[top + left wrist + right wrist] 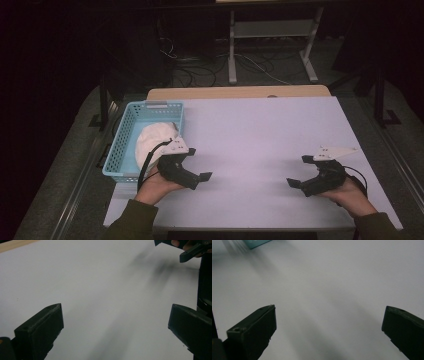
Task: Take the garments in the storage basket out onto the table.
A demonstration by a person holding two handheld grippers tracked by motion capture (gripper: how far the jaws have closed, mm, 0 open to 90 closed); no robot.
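Observation:
My left gripper (198, 164) rests low over the white table (260, 130) near its front left, jaws wide apart with nothing between them; in the left gripper view (116, 322) bare tabletop lies between the black jaws. My right gripper (300, 171) sits near the front right, also open and empty, with bare white surface between its jaws (329, 325). A light blue basket (116, 150) stands at the table's left edge with a white cloth (152, 140) bundled inside, just behind my left hand.
The right gripper (190, 251) and fingers of the hand holding it appear at the top right of the left gripper view. A corner of the basket (257, 243) peeks in at the top left of the right gripper view. Cables and a metal stand (272, 45) lie beyond the table.

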